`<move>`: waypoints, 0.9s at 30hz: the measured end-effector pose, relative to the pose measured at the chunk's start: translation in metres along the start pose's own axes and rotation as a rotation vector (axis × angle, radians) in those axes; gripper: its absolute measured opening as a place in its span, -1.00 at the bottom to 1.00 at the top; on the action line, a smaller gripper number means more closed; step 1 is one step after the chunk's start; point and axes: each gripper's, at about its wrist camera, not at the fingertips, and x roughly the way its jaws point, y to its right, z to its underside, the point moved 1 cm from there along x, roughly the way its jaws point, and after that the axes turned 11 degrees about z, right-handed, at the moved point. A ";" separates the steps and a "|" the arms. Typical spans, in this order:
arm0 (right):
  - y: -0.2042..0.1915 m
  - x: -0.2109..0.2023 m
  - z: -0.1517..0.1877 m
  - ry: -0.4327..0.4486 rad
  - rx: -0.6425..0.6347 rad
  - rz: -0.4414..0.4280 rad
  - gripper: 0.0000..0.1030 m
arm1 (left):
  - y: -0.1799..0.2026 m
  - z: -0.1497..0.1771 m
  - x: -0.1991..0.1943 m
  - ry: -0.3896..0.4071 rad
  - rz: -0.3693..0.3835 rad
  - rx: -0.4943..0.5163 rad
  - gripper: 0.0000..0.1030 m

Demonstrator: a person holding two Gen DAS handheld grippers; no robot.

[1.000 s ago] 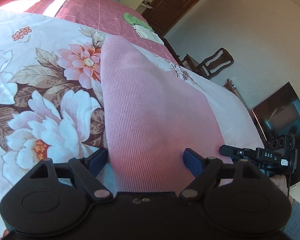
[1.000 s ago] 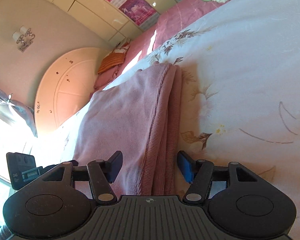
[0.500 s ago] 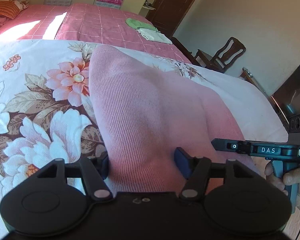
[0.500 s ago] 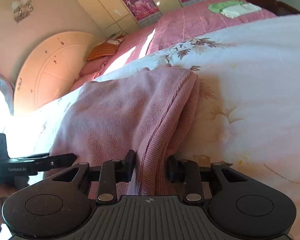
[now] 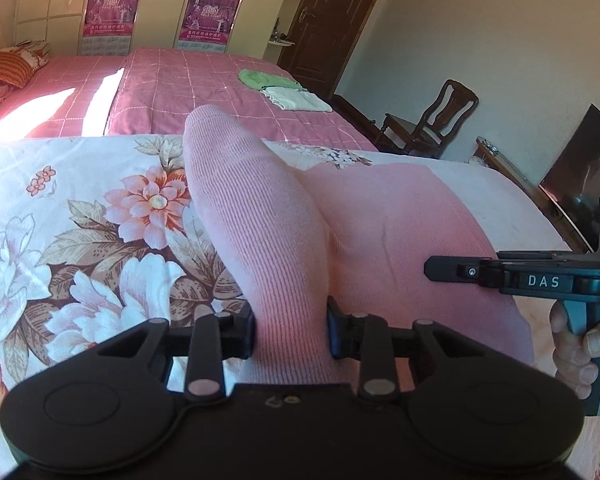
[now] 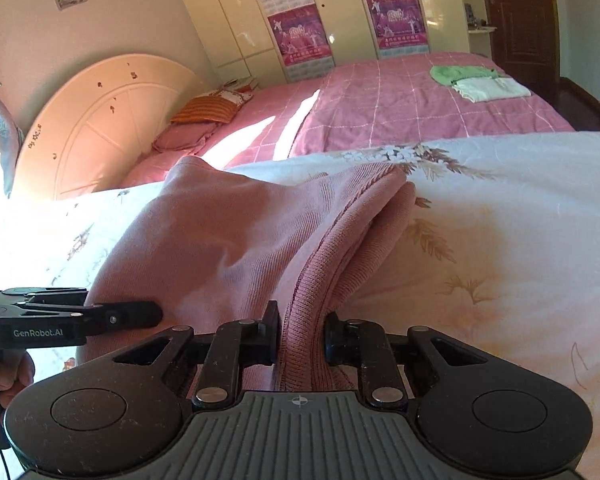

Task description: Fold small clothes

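A bedroom held a bed with a floral quilt (image 5: pixel 80 240), a pink checked bedspread (image 5: pixel 188 92) beyond it and wardrobe doors with posters (image 6: pixel 296 36) at the back. The left hand-held gripper (image 5: pixel 290 330) was closed on a raised fold of the pink knit garment (image 5: pixel 260 220), its fingers pressed to the cloth on both sides; the pinched edge itself was hidden behind the gripper body. The right hand-held gripper (image 6: pixel 302 338) clamped the garment's ribbed hem (image 6: pixel 320 272), which bunched between its fingers. The garment lay on the quilt, its near part cut off by both grippers. In the left view, the right gripper's side and the person's hand (image 5: pixel 576 344) showed at the edge. Farther off lay a folded green cloth (image 6: pixel 456 72) and a white cloth (image 6: pixel 492 88), then a wooden chair (image 5: pixel 432 120) and a dark door (image 5: pixel 332 20).
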 end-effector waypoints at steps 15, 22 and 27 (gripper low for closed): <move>-0.133 -0.022 -0.006 0.064 -0.092 -0.053 -0.63 | -0.047 0.002 -0.124 0.052 -0.069 0.060 -0.41; -0.203 -0.003 -0.002 0.055 -0.123 -0.100 -0.63 | -0.086 0.016 -0.176 0.063 -0.118 0.032 -0.41; -0.243 0.019 0.011 0.022 -0.138 -0.139 -0.63 | -0.119 0.034 -0.203 0.051 -0.142 -0.003 -0.41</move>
